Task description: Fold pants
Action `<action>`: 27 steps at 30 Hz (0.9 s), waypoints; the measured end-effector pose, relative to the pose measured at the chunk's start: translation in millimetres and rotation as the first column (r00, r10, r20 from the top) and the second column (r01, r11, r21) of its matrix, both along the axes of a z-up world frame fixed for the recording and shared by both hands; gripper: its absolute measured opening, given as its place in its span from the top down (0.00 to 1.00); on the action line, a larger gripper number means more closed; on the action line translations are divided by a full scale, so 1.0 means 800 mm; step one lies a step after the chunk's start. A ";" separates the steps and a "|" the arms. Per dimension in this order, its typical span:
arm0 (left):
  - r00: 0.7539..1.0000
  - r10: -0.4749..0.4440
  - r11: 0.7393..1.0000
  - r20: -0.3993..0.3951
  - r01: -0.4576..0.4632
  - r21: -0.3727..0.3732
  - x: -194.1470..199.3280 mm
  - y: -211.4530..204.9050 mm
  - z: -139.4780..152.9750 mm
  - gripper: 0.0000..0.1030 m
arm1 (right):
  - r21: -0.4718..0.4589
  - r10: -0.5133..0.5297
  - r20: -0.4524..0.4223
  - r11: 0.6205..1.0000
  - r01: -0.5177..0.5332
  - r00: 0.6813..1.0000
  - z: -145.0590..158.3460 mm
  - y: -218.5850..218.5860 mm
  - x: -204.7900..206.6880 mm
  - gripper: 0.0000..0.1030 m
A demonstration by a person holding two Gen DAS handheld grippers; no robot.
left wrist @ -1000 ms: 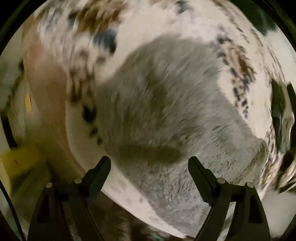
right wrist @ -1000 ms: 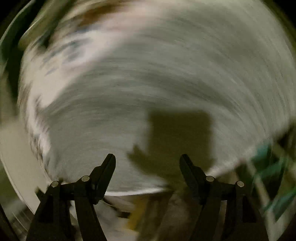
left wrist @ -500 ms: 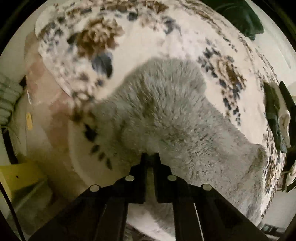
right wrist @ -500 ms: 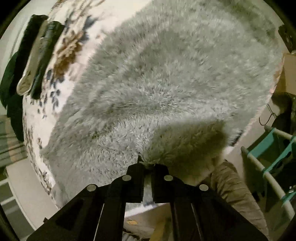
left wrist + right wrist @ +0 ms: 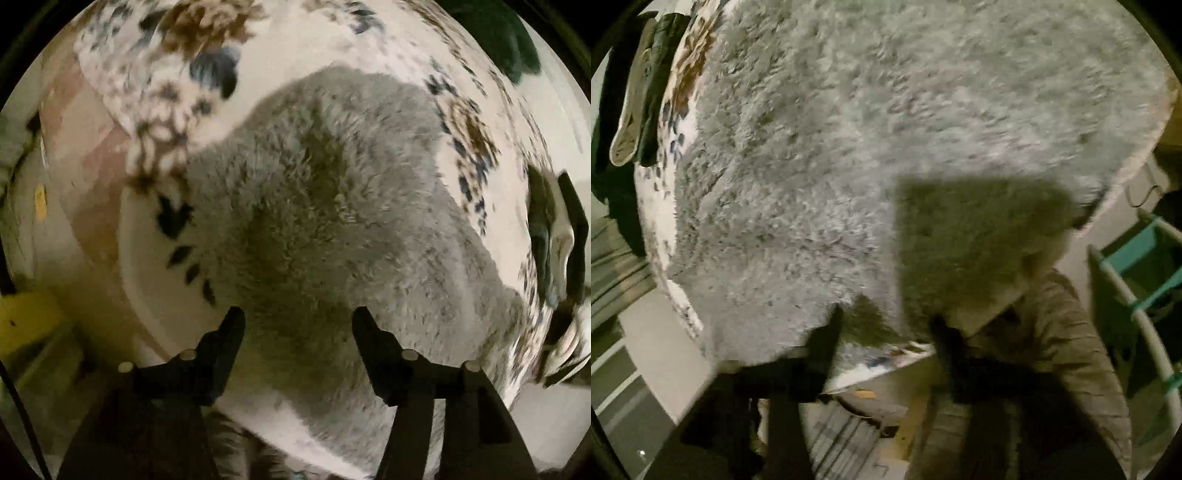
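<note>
The grey fleece pants (image 5: 332,206) lie spread on a bed with a white floral cover (image 5: 280,48). In the right wrist view the pants (image 5: 886,129) fill most of the frame. My left gripper (image 5: 297,325) is open and empty, just above the near edge of the grey fabric. My right gripper (image 5: 886,328) is open and empty over the pants' near edge, close to the bed's side. The fingers (image 5: 827,332) in the right wrist view are blurred.
Dark and pale clothes (image 5: 557,236) lie at the right end of the bed, also in the right wrist view (image 5: 639,92). A yellow object (image 5: 26,321) stands on the floor at left. A teal-and-white rack (image 5: 1137,288) and a padded brown sleeve (image 5: 1052,350) are at right.
Both grippers were shut on the pants' near edge half a second ago and are now open, with the fabric released. Both have drawn back slightly.
</note>
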State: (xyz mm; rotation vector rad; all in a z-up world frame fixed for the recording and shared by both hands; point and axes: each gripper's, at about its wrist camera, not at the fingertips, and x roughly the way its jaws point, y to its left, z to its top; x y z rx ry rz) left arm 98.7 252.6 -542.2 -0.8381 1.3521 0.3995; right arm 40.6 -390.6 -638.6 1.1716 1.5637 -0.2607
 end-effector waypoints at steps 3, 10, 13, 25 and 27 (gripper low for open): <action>0.995 0.093 0.991 -0.042 -0.097 -0.093 0.006 0.007 -0.040 0.43 | 0.044 -0.105 -0.011 0.993 0.105 0.994 -0.015 0.002 -0.004 0.37; 0.998 -0.025 0.997 0.063 0.020 0.076 0.019 -0.011 -0.010 0.92 | -0.079 -0.099 0.036 0.992 0.102 0.994 0.010 0.007 0.003 0.93; 0.996 -0.034 0.992 0.086 0.023 0.125 0.005 -0.003 0.021 0.93 | -0.098 -0.058 0.051 0.993 0.063 0.997 0.029 0.006 0.000 0.93; 0.985 -0.151 0.972 -0.088 0.164 0.167 0.006 -0.011 0.011 0.83 | -0.019 0.035 -0.037 0.999 -0.035 0.999 -0.025 0.012 0.002 0.52; 0.954 -0.287 0.922 -0.082 0.298 0.246 0.020 -0.058 0.042 0.67 | -0.038 0.060 0.012 0.998 -0.059 0.998 -0.005 0.008 0.008 0.22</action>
